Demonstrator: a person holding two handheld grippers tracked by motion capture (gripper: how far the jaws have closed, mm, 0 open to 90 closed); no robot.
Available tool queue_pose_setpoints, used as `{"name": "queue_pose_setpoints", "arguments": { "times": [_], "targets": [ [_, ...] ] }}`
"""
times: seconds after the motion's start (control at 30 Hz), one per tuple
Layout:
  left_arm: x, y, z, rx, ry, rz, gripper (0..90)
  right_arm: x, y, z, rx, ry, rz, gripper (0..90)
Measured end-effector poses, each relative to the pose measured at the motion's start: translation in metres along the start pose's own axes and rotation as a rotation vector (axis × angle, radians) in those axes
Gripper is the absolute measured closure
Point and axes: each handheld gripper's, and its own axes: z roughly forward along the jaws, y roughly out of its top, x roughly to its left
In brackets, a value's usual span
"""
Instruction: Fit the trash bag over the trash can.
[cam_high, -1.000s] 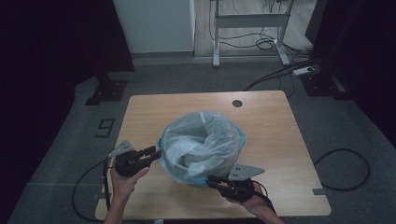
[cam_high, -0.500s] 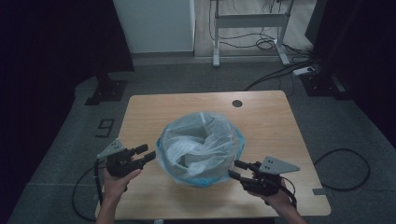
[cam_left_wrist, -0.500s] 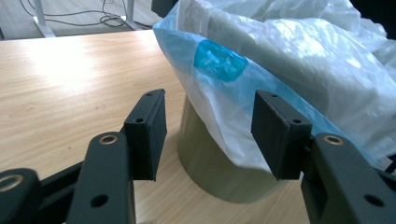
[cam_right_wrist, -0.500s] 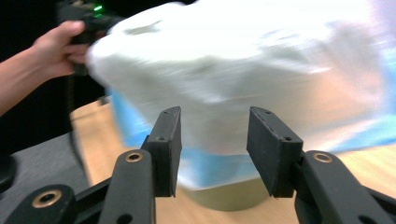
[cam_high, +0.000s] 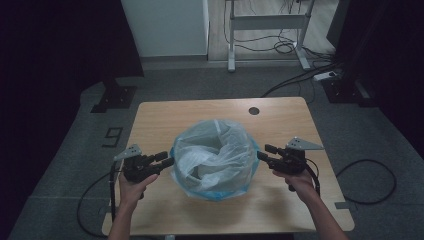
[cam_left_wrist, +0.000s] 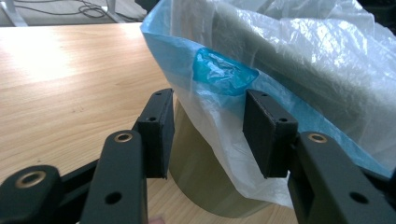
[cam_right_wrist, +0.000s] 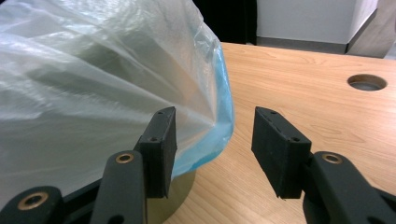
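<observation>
High view: bin (cam_high: 216, 176) with a clear bag (cam_high: 215, 152) over it sits mid-table (cam_high: 200, 112), toward the near edge. Left gripper (cam_high: 167, 159) at its left side, right gripper (cam_high: 264, 152) at its right.

Left gripper view: left gripper (cam_left_wrist: 208, 133) has just closed a bit yet stays released; bag skirt (cam_left_wrist: 224, 154) hangs between the jaws, pads not pressing it.

Right gripper view: right gripper (cam_right_wrist: 215, 149) has just been opening, released; bag's blue hem (cam_right_wrist: 219, 135) sits between the jaws, not pinched. Table hole (cam_right_wrist: 367, 82) beyond.
</observation>
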Motion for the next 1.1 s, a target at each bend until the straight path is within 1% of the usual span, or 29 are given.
{"name": "queue_pose_setpoints", "arguments": {
  "times": [0.07,0.13,0.23,0.27,0.3,0.33,0.37,0.4,0.43,0.5,0.53,0.57,0.63,0.67,0.77,0.83,0.97,1.1],
  "targets": [
    [0.0,0.0,0.002,-0.001,-0.009,0.002,54.1,-0.001,0.0,0.005,0.005,0.001,0.006,48.7],
    [0.0,0.0,0.004,0.002,-0.018,0.004,57.0,-0.002,-0.001,0.009,0.012,0.001,0.012,48.9],
    [-0.001,-0.001,0.007,0.014,-0.026,0.015,65.1,-0.002,-0.001,0.017,0.028,0.004,0.022,52.6],
    [-0.001,-0.002,0.007,0.015,-0.026,0.018,69.7,-0.002,-0.001,0.02,0.037,-0.014,0.024,54.8],
    [-0.002,-0.002,0.007,0.016,-0.027,0.023,72.7,-0.002,-0.002,0.022,0.043,-0.023,0.031,58.2],
    [-0.003,-0.002,0.008,0.016,-0.031,0.024,77.1,-0.004,-0.002,0.024,0.045,-0.016,0.042,64.0],
    [-0.004,-0.002,0.008,0.014,-0.028,0.029,80.3,-0.005,-0.003,0.027,0.045,-0.007,0.05,67.5],
    [-0.004,-0.002,0.009,0.015,-0.032,0.031,84.0,-0.005,-0.004,0.029,0.047,0.003,0.051,74.8],
    [-0.004,-0.002,0.009,0.015,-0.033,0.033,86.2,-0.005,-0.004,0.03,0.046,0.011,0.049,79.0],
    [-0.005,-0.002,0.009,0.012,-0.021,0.034,89.7,-0.004,-0.004,0.032,0.04,0.019,0.044,85.5],
    [-0.005,-0.001,0.009,0.01,-0.024,0.031,90.0,-0.002,-0.004,0.033,0.036,0.02,0.039,89.0],
    [-0.005,-0.001,0.01,0.012,-0.022,0.03,90.0,-0.002,-0.004,0.033,0.034,0.018,0.035,89.2],
    [-0.006,-0.002,0.012,0.025,0.009,0.028,90.0,-0.001,-0.003,0.034,0.037,-0.001,0.032,89.3],
    [-0.006,-0.002,0.013,0.029,0.013,0.027,90.0,-0.001,-0.004,0.036,0.039,-0.02,0.037,89.3],
    [-0.008,-0.002,0.017,0.041,0.03,0.028,90.0,-0.003,-0.007,0.039,0.054,-0.051,0.048,89.4],
    [-0.009,-0.003,0.02,0.051,0.031,0.031,90.0,-0.004,-0.011,0.043,0.071,-0.058,0.055,89.4],
    [-0.012,-0.005,0.03,0.11,0.051,0.049,90.0,-0.003,-0.022,0.055,0.121,-0.068,0.058,89.4],
    [-0.013,-0.007,0.038,0.153,0.066,0.041,90.0,-0.001,-0.03,0.063,0.152,-0.07,0.055,89.4]
  ]
}}
